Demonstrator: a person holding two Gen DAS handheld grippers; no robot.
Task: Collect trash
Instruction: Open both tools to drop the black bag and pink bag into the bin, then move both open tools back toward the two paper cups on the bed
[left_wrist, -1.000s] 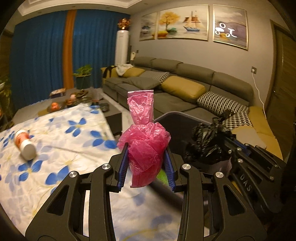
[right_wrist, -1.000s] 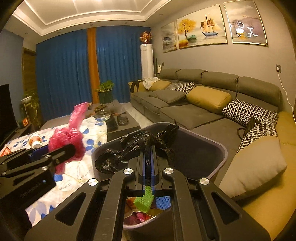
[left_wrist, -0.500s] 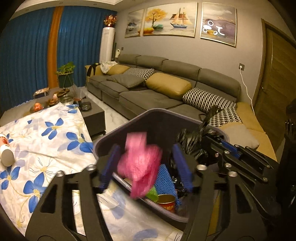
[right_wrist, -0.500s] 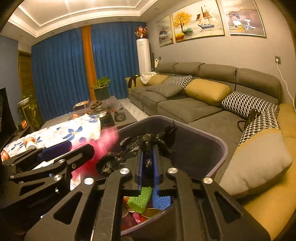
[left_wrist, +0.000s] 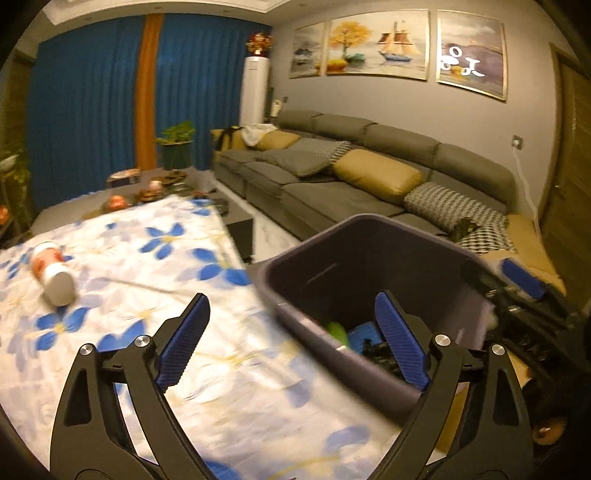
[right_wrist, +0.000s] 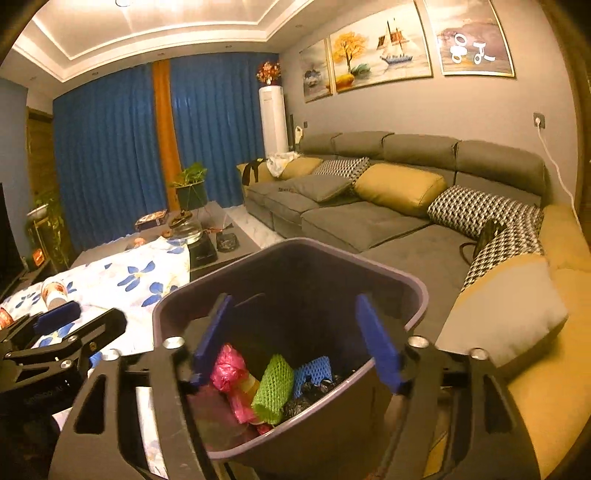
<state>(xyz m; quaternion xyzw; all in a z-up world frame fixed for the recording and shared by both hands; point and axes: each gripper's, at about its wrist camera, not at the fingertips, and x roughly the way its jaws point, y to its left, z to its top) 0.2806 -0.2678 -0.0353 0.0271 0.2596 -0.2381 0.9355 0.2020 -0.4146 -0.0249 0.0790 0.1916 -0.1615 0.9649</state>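
A dark purple bin (right_wrist: 295, 242) stands beside the table, right in front of both grippers. Inside lie a pink plastic bag (right_wrist: 231, 365), a green foam net (right_wrist: 273, 384), a blue foam net (right_wrist: 314, 369) and a crumpled black bag (right_wrist: 306, 398). My right gripper (right_wrist: 293, 302) hangs over the bin with its jaws opening and nothing between them. My left gripper (left_wrist: 290, 306) is at the bin's (left_wrist: 369, 221) near-left rim, above the cloth's edge, jaws opening and empty. A white bottle with a red label (left_wrist: 51, 269) lies on the floral tablecloth (left_wrist: 147, 266).
A long grey sofa (right_wrist: 369, 218) with yellow and chequered cushions runs behind and to the right of the bin. A dark coffee table (right_wrist: 221, 243) with a glass jar and small items stands past the cloth. Blue curtains and a potted plant (right_wrist: 190, 184) are at the back.
The left gripper opened and the pink bag dropped into the bin. The right gripper opened and let the black bag fall in. The left view swung back toward the table.
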